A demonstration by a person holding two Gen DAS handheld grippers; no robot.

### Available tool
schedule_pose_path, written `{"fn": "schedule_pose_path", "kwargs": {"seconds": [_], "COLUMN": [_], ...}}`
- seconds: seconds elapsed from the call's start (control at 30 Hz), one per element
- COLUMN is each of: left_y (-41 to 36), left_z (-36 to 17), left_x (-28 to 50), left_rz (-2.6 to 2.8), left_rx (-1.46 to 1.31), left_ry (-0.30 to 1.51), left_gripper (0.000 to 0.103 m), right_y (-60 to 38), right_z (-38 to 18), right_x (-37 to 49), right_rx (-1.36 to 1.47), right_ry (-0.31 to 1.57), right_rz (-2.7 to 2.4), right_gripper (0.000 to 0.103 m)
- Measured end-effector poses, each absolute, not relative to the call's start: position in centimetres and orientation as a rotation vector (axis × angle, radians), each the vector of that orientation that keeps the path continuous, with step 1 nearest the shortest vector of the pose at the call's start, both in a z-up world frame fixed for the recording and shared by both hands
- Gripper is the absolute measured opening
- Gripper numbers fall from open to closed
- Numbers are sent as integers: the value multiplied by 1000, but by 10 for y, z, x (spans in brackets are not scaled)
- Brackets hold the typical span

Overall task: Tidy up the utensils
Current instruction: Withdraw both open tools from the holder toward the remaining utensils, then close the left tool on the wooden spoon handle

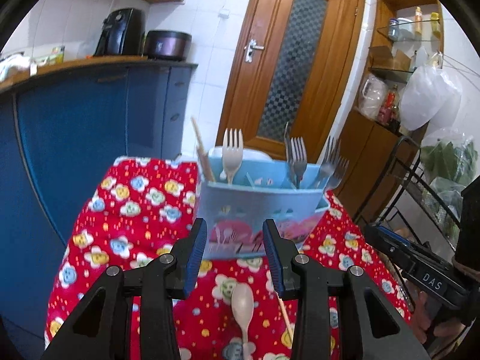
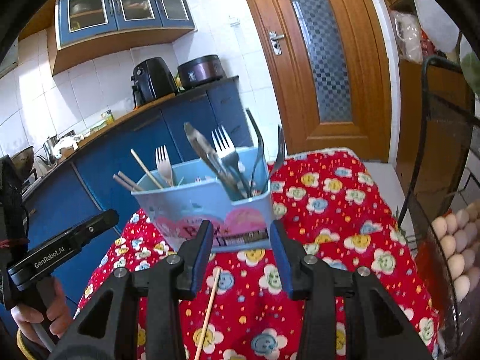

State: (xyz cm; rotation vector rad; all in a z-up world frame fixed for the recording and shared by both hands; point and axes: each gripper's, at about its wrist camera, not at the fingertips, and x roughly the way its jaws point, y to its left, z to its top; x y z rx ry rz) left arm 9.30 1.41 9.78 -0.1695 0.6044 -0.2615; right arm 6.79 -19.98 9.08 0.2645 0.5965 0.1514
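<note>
I see the beige plastic spoon [image 1: 242, 303] lying lengthwise just below my left gripper [image 1: 235, 258], jaws wide and empty, as on the right gripper [image 2: 243, 258]

Red flowered tablecloth [image 1: 126, 210] is carrying blue utensil caddy [image 1: 258, 207]; beige spoon [image 1: 242, 303] & chopstick [image 2: 210, 303] lying just before caddy.

A home kitchen is shown by the blue cupboards [image 2: 126, 7] above the air fryer [image 2: 153, 79] and cooker [image 2: 201, 70].
</note>
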Motion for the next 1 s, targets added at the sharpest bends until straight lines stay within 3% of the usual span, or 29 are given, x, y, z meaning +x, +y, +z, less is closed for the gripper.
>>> {"fn": "schedule_pose_path", "kwargs": {"seconds": [1.0], "left_y": [5], "left_z": [12], "left_x": [101], "left_rz": [-277], "left_rx": [-169], "left_ry": [874], "left_gripper": [40], "right_y": [-207], "right_z": [22], "right_x": [59], "right_rx": [341], "right_ry": [784], "right_rz": [131], "right_gripper": [43]}}
